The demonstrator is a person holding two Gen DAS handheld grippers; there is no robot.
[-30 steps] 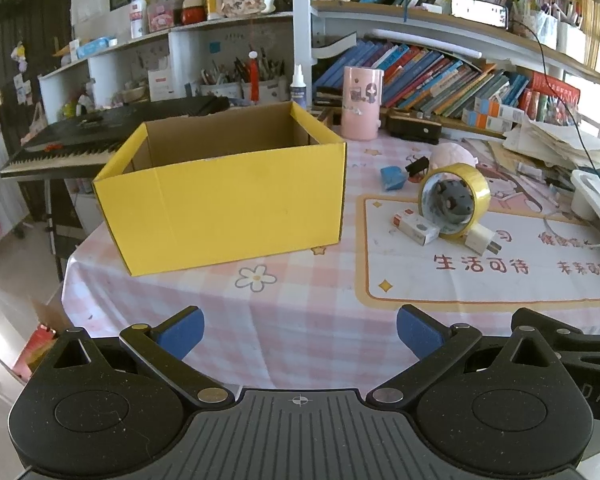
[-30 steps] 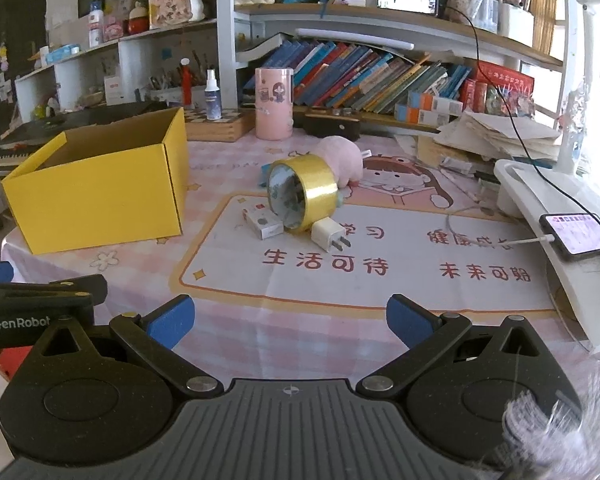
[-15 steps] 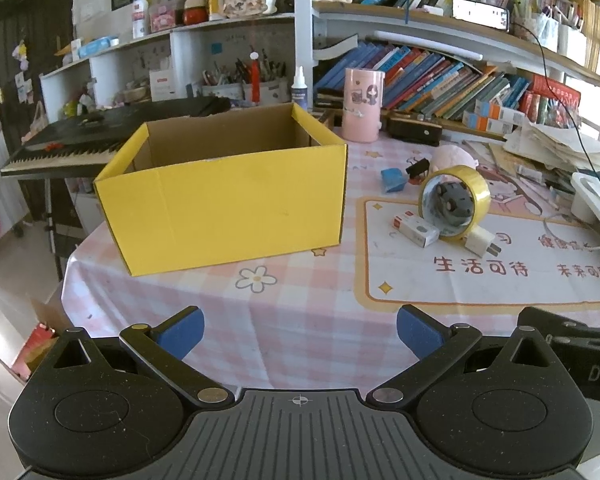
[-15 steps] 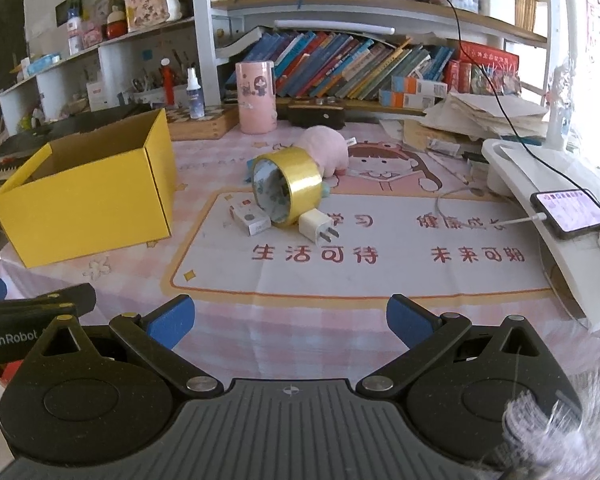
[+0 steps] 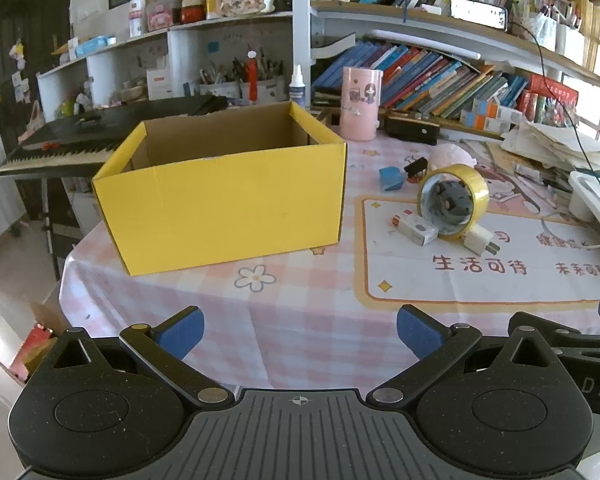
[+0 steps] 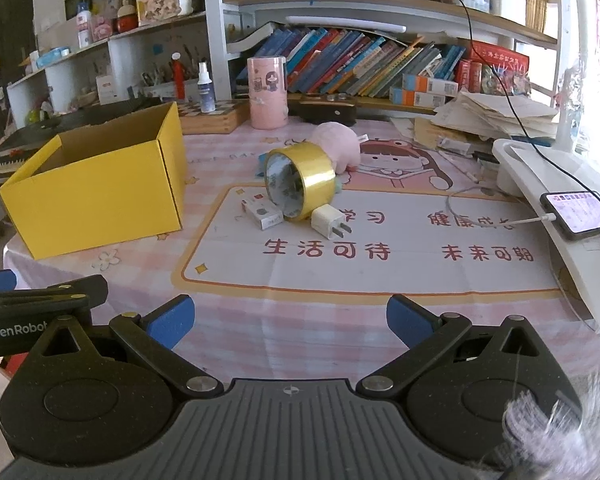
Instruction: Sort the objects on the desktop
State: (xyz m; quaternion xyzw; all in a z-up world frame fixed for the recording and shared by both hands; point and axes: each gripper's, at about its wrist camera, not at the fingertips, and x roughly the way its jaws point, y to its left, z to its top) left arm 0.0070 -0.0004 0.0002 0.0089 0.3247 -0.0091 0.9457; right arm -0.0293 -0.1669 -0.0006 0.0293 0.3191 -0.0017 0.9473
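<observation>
An open yellow cardboard box [image 5: 224,196] [image 6: 96,196] stands on the left of the pink checked table. To its right lie a roll of yellow tape [image 5: 454,200] [image 6: 300,182] on its side, a small white box [image 5: 416,228] [image 6: 262,212], a white charger plug [image 5: 478,238] [image 6: 328,220], a pink plush toy [image 6: 336,146] and a blue block [image 5: 392,178]. My left gripper [image 5: 300,330] is open and empty near the table's front edge. My right gripper [image 6: 290,320] is open and empty, well short of the tape.
A pink cylinder [image 6: 267,92] and a dark case [image 5: 412,130] stand at the back. A white stand with a phone [image 6: 576,216] on a cable lies at the right. Bookshelves run behind. A keyboard [image 5: 60,148] is beyond the table's left edge.
The right gripper has moved up and turned slightly, so the tape and box sit lower and further right in its view. The left gripper has barely moved.
</observation>
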